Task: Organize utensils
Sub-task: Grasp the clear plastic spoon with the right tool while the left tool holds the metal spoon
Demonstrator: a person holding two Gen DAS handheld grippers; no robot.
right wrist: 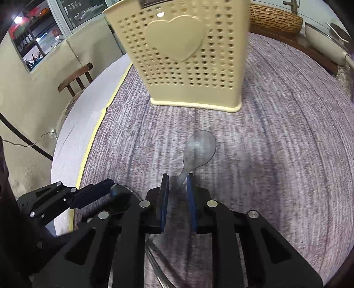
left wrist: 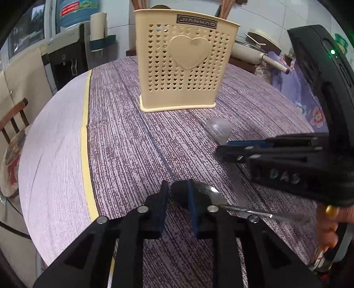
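A cream utensil holder [left wrist: 183, 66] [right wrist: 188, 55] with a heart on its perforated front stands upright at the far middle of the purple tablecloth [left wrist: 124, 144]. Brown handles [left wrist: 225, 8] stick out of its top. My left gripper [left wrist: 178, 195] [right wrist: 111, 188] is shut on the bowl of a metal spoon [left wrist: 210, 195] [right wrist: 120, 191], whose handle runs off to the right along the cloth. My right gripper [right wrist: 178, 190] [left wrist: 222, 148] is shut on the handle of a clear plastic spoon [right wrist: 200, 148] [left wrist: 218, 129], bowl pointing toward the holder. The two grippers sit close together.
A yellow tape strip [left wrist: 85, 137] marks the cloth's left border on the round table. A wooden chair [left wrist: 13, 117] [right wrist: 75, 77] stands to the left and a water dispenser [left wrist: 66, 62] behind it. A pan [left wrist: 254, 51] and floral cloth [left wrist: 298, 88] lie at the far right.
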